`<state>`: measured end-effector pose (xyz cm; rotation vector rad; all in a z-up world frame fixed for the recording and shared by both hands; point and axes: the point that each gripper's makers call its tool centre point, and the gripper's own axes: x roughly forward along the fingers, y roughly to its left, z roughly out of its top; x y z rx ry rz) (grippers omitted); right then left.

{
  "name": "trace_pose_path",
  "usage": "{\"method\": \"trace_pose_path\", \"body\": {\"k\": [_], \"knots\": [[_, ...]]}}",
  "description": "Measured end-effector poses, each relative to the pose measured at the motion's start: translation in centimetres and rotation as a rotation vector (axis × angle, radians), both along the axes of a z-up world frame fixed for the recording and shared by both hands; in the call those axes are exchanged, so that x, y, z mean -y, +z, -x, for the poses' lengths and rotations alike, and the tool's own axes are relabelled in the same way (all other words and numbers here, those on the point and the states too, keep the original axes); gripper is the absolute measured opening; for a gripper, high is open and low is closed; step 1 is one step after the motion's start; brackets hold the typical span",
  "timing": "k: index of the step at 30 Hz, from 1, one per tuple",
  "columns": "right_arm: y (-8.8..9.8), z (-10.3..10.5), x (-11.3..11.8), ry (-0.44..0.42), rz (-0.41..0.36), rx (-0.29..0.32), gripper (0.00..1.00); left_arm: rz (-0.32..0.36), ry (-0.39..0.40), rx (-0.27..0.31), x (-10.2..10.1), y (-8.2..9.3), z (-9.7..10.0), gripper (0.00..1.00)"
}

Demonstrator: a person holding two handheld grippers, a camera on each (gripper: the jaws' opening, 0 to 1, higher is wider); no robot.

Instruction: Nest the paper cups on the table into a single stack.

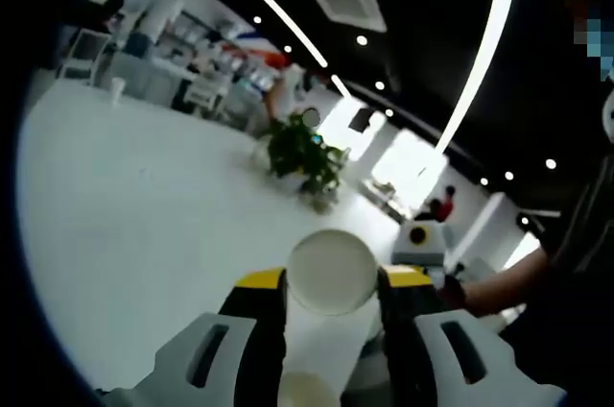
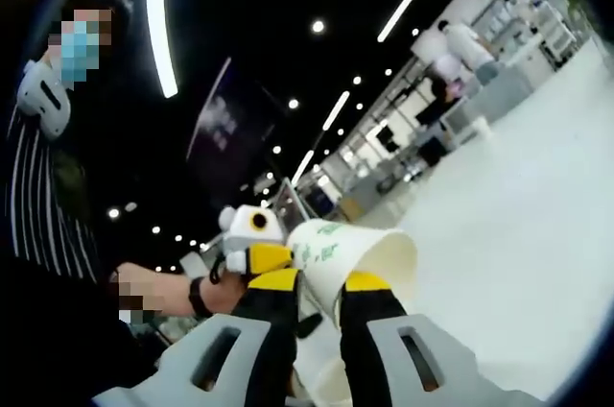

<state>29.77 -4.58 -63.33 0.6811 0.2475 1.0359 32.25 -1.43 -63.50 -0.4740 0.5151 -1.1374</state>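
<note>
My left gripper (image 1: 333, 284) is shut on a plain white paper cup (image 1: 331, 273), whose round base points away from the camera. In the right gripper view, my right gripper (image 2: 322, 284) is shut on a white paper cup with green print (image 2: 353, 255). That cup is tilted, with its open mouth facing up and to the right. The right gripper (image 1: 420, 251) shows just right of the left jaws, a hand (image 1: 459, 292) behind it. The left gripper (image 2: 257, 251) sits close to the left of the printed cup. Another paper cup (image 1: 117, 90) stands far off on the white table (image 1: 144, 234).
A potted green plant (image 1: 305, 155) stands at the table's far edge. A person in striped clothing (image 2: 38, 196) is close on the left of the right gripper view. Desks, chairs and other people lie beyond the table (image 2: 537, 196). A small white object (image 2: 483, 128) sits near its far edge.
</note>
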Motion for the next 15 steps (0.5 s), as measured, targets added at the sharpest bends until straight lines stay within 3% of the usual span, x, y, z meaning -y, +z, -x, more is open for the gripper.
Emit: {"method": "trace_pose_path", "body": {"k": [9, 11, 12, 15], "knots": [[0.6, 1.2, -0.2, 0.072, -0.020, -0.006, 0.02, -0.049, -0.041, 0.039, -0.3, -0.6, 1.0, 0.37], [0.8, 1.3, -0.2, 0.074, -0.022, -0.001, 0.00, -0.074, -0.061, 0.046, -0.5, -1.0, 1.5, 0.27], [0.6, 1.2, -0.2, 0.071, -0.015, -0.006, 0.00, -0.098, -0.086, 0.076, -0.7, -1.1, 2.0, 0.20], [0.5, 1.3, -0.1, 0.075, -0.012, -0.011, 0.00, -0.094, -0.082, 0.069, -0.9, -1.2, 2.2, 0.22]]}}
